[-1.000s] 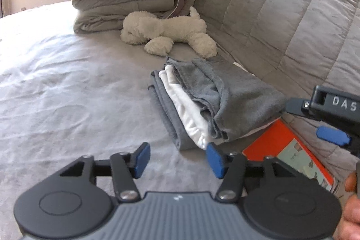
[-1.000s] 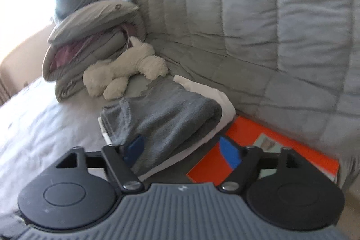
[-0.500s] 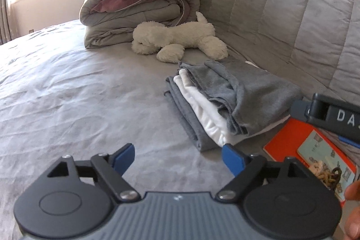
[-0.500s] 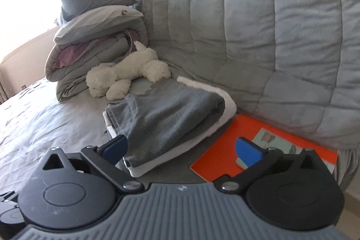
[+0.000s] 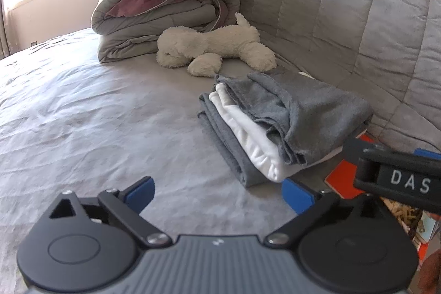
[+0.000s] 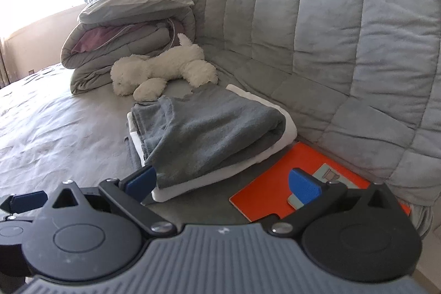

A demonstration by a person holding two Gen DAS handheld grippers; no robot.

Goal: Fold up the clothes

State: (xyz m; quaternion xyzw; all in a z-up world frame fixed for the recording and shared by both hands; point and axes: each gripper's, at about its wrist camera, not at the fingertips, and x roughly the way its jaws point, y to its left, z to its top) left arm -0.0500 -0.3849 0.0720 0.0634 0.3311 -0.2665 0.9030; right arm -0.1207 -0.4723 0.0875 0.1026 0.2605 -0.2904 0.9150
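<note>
We hold our left gripper [image 5: 219, 192] and right gripper [image 6: 223, 181] with jaws just opened wide, empty. Ahead, the folded clothes stack [image 6: 209, 134] lies on the bed [image 5: 96, 115], beside an orange book [image 6: 264, 194].

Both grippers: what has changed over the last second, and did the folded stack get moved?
The left gripper and right gripper have just been opening and now stand wide, with nothing between either's jaws. Both have drawn back a little from the folded stack. The stack kept its shape and place on the bed, grey garment on top, white beneath. The plush toy, the orange book and the piled bedding are unmoved.
</note>
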